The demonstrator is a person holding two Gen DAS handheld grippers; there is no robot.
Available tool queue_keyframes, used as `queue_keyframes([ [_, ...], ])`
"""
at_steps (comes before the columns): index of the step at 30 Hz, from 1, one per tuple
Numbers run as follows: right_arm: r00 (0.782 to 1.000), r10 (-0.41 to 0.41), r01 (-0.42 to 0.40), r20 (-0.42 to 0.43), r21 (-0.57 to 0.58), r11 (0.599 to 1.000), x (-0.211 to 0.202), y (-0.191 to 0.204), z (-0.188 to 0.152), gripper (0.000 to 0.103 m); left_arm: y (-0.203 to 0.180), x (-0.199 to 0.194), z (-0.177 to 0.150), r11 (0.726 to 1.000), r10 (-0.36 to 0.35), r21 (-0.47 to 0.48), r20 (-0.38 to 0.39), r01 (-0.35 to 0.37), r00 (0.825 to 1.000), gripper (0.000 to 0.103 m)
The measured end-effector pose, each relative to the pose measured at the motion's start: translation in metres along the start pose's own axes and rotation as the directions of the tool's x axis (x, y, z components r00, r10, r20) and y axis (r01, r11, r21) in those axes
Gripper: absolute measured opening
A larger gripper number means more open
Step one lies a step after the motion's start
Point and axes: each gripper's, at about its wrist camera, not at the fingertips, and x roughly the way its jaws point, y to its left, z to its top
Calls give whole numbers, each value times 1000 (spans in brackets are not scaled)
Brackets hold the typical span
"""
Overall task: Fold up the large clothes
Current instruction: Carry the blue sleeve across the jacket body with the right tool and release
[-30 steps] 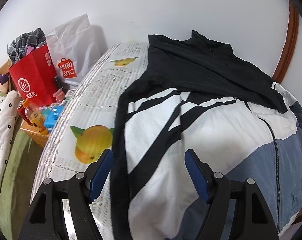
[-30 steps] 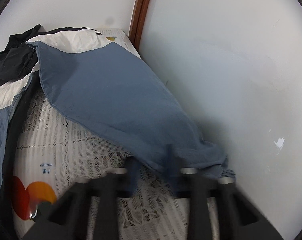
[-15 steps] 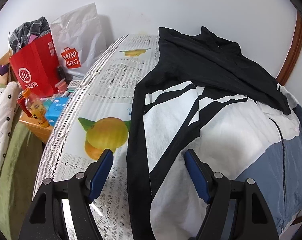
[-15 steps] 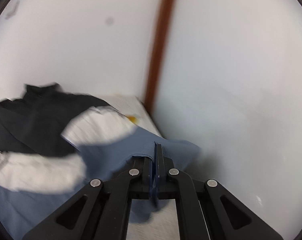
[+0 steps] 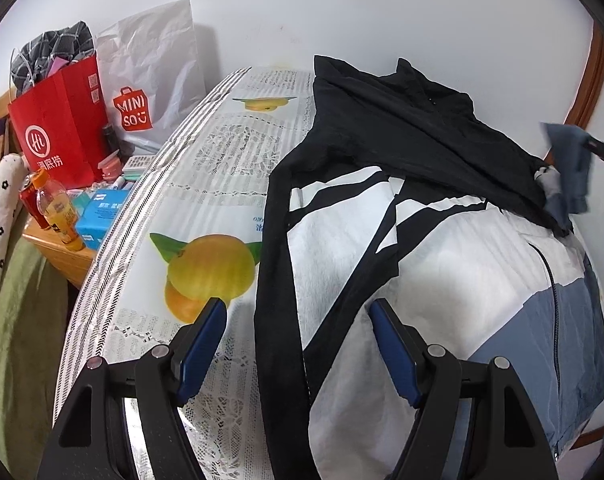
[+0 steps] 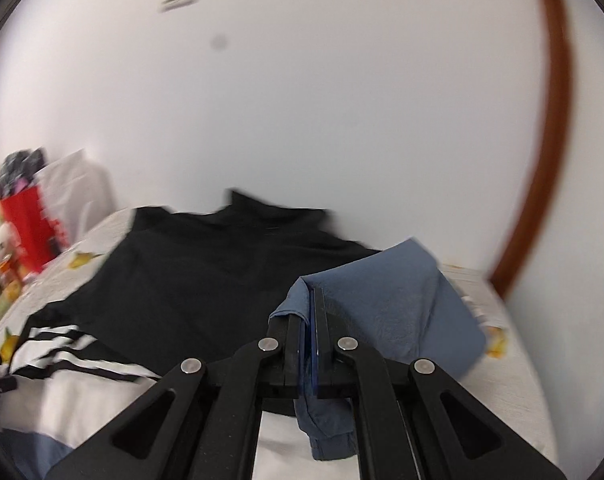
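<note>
A large jacket point(image 5: 442, 272) in black, white and blue lies spread on the bed, zipper up, its black upper part point(image 6: 205, 276) toward the wall. My left gripper point(image 5: 297, 344) hangs open just above the jacket's black left sleeve point(image 5: 273, 280), holding nothing. My right gripper point(image 6: 313, 300) is shut on the blue right sleeve point(image 6: 390, 300), raised above the jacket's chest. The cuff point(image 6: 330, 432) dangles below its jaws. In the left wrist view the lifted blue sleeve point(image 5: 568, 164) shows at the far right.
The bed wears a lace cover printed with oranges point(image 5: 209, 268). A red paper bag point(image 5: 57, 128) and a white shopping bag point(image 5: 153, 80) stand left of it, with a drink bottle point(image 5: 55, 212) and boxes on a low wooden table point(image 5: 57, 256). White walls and a brown door frame point(image 6: 550, 120) border the bed.
My right gripper has closed on the blue sleeve near the bed's right edge, lifted it and swung it left over the jacket. The left gripper has shifted slightly left, still open.
</note>
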Motion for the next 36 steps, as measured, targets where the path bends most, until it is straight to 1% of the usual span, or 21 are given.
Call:
queue_keyframes([
  [1,1000,24,-24,-4,-8,1000,1,14,1,2,0,0,0,1000,-2,2,0,2,1000,72],
  [6,992,111,-116,-63,-76,990,51,73,1,2,2,-3,0,1000,-9,1,6,9,1000,72],
  [10,983,130,-143,-128,-99,985,81,98,-8,2,1,-5,-1,1000,-2,4,8,2,1000,73],
  [12,981,122,-138,-153,-96,986,95,101,-13,4,0,-8,-2,1000,4,11,12,-4,1000,73],
  [14,979,114,-130,-171,-85,988,101,100,-18,17,0,-11,-3,1000,9,15,17,-9,1000,73],
  [15,978,107,-122,-178,-78,989,103,99,-18,35,0,-12,-3,1000,11,13,18,-12,1000,73],
  [16,978,95,-111,-187,-73,991,103,96,-19,56,0,-14,-4,1000,12,11,19,-12,1000,73],
  [17,977,88,-104,-193,-73,992,102,93,-20,66,0,-15,-4,1000,13,9,21,-13,1000,73],
  [18,977,80,-96,-196,-75,993,101,91,-21,78,0,-18,-5,1000,15,9,25,-16,1000,73],
  [19,978,73,-88,-194,-73,993,94,85,-23,83,-1,-19,-6,1000,19,10,28,-19,999,73],
  [22,972,90,-105,-218,-58,993,80,74,-31,84,-3,-26,-7,999,27,16,39,-28,999,73],
  [25,965,108,-129,-240,-75,989,58,68,-41,85,-7,-34,-6,999,45,17,52,-46,998,73],
  [28,972,96,-116,-214,-84,990,31,55,-51,85,-13,-42,-4,998,53,20,72,-55,996,73],
  [30,977,83,-94,-199,-43,995,15,38,-57,85,-21,-46,1,998,59,31,77,-61,995,73],
  [33,971,111,-100,-213,61,993,-5,2,-68,85,-35,-55,8,998,40,51,102,-45,994,73],
  [34,970,103,-87,-218,82,993,-9,-8,-71,85,-39,-57,10,998,38,53,107,-44,994,73],
  [36,976,32,-12,-218,91,996,-18,-26,-77,85,-54,-63,18,997,28,62,121,-36,992,73],
])
